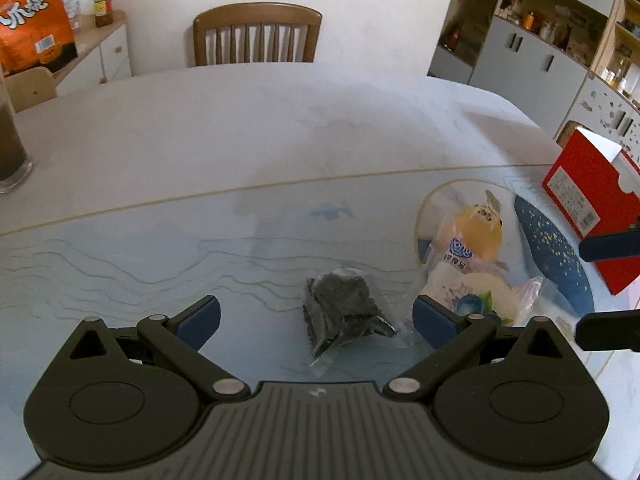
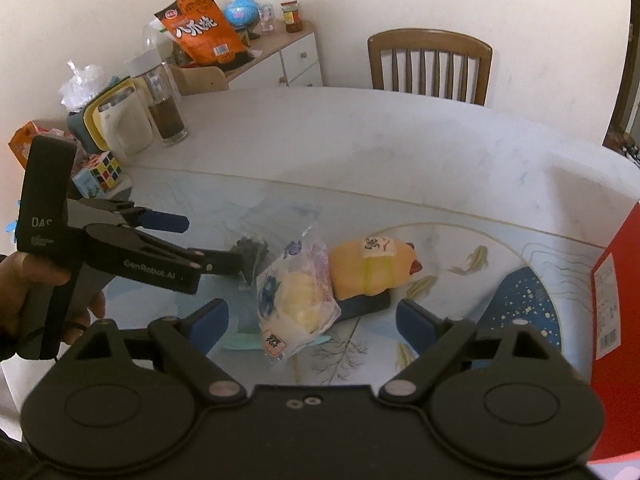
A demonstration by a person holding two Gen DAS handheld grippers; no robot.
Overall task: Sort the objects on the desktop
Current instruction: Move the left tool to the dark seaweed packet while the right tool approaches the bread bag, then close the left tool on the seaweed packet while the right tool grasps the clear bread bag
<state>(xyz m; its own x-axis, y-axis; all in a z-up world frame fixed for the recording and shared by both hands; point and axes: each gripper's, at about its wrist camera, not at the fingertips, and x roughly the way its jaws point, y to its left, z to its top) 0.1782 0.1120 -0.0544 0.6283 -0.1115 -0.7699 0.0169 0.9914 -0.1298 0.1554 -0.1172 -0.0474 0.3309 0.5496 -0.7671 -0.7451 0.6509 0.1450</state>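
My left gripper [image 1: 317, 320] is open and hangs low over a clear bag of dark leaves [image 1: 344, 314] that lies between its blue pads [image 1: 204, 320] without being pressed. In the right wrist view the left gripper [image 2: 204, 242] comes in from the left with that dark bag [image 2: 250, 254] at its tips. My right gripper [image 2: 314, 320] is open above a wrapped pastry [image 2: 296, 304], and its pads stand clear of the wrapper. A yellow squishy toy [image 2: 372, 268] on a dark base lies just behind the pastry. The pastry [image 1: 472, 284] and toy [image 1: 480, 232] also show in the left wrist view.
A red box [image 1: 588, 208] stands at the right edge of the patterned mat [image 1: 160, 264]. At the far left are a glass of dark liquid [image 2: 166, 116], a white kettle [image 2: 124, 124], a Rubik's cube [image 2: 105, 170] and an orange snack bag [image 2: 200, 28]. A wooden chair [image 2: 430, 64] stands behind the table.
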